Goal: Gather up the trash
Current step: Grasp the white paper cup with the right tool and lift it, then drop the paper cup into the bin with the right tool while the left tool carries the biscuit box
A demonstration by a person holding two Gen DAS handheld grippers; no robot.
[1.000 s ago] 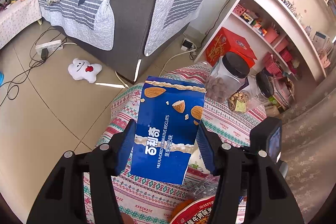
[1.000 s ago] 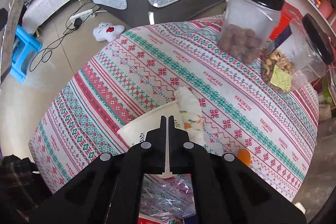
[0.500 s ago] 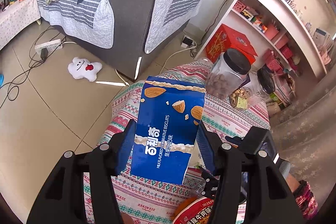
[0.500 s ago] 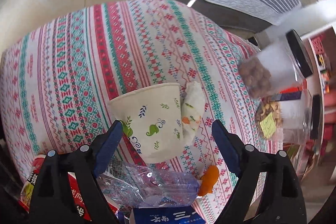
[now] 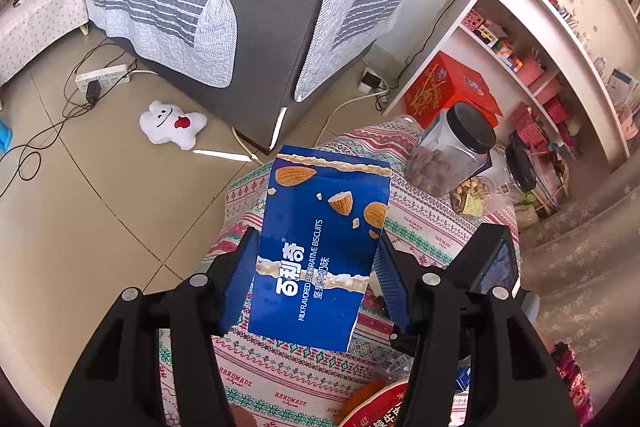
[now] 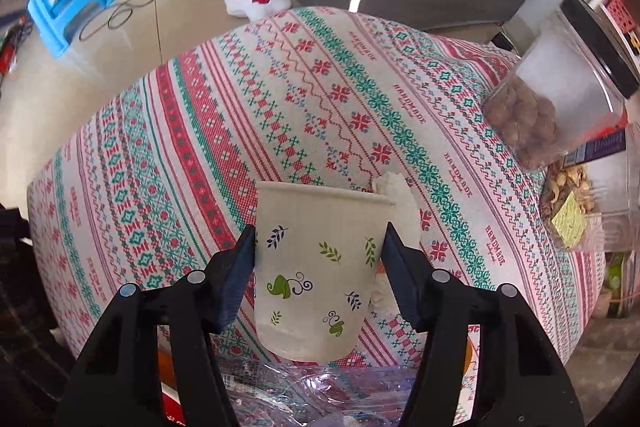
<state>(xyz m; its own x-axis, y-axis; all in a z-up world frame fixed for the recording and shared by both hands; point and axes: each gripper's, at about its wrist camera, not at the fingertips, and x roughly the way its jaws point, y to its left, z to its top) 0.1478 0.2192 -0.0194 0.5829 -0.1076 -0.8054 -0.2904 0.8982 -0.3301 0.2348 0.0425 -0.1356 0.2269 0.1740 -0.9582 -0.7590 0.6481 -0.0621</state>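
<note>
Now we find the right gripper (image 6: 318, 271) set about the cup (image 6: 320, 267), which a second ago lay on its side on the cloth (image 6: 328, 99) beyond pads pressed flat together. The jaws went wide half a second ago and have just been closing, with the cup between them. Both pads (image 6: 242, 267) now sit against the cup's sides and we judge it pinched, though the far pad's contact is hard to read at the rim of the fisheye view. The cup's mouth points away from the camera, its base toward the clear wrapper (image 6: 304, 399) at the bottom edge. A tissue (image 6: 400, 203) lies just beside it on the cloth, untouched. The left gripper (image 5: 314, 275) has not changed over the same second: it holds the blue box (image 5: 320, 247) clamped by its long sides, above the table edge. In our judgement, both hands are now loaded, so the tissue, the wrapper and the red bowl (image 5: 380, 407) remain to be collected. The two jars (image 6: 560, 87) are no trash and stand well apart from the cup.
</note>
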